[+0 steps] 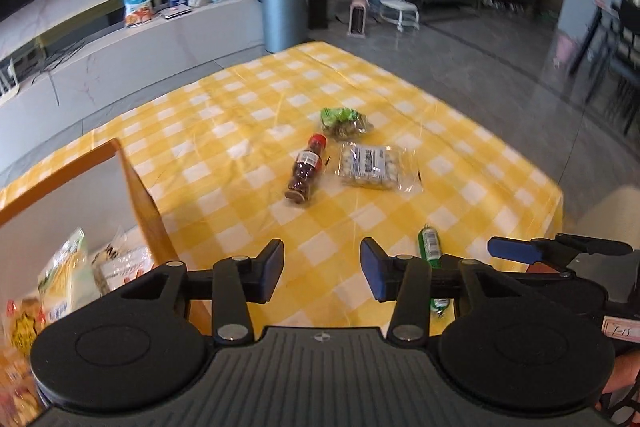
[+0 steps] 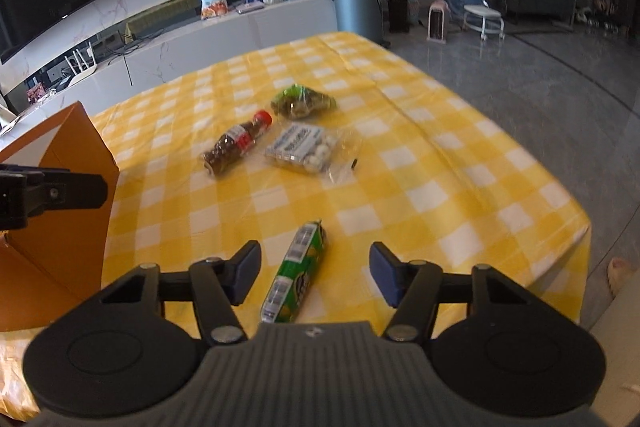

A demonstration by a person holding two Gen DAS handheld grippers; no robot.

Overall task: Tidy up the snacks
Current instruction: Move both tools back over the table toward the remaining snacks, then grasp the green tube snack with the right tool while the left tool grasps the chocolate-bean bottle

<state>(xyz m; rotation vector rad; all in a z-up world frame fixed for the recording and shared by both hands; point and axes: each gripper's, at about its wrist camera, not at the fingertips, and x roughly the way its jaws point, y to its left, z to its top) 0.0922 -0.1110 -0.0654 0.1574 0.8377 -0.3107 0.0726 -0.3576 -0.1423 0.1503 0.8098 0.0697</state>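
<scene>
Straddling green snack tube (image 2: 298,275), right tongs (image 2: 314,273)

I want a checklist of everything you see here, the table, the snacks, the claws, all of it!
Surface: table under a yellow checked cloth.
Job's things: green roll, bottle, clear bag of white balls and green bag lie on the cloth; orange box holds packets.
Clutter: nothing seen on the cloth.
Grippers: left claw open, empty; right claw open, green roll between its fingers, untouched.
Cables: wires on the TV counter.
Surroundings: TV, grey bin, potted plant, stool.
</scene>
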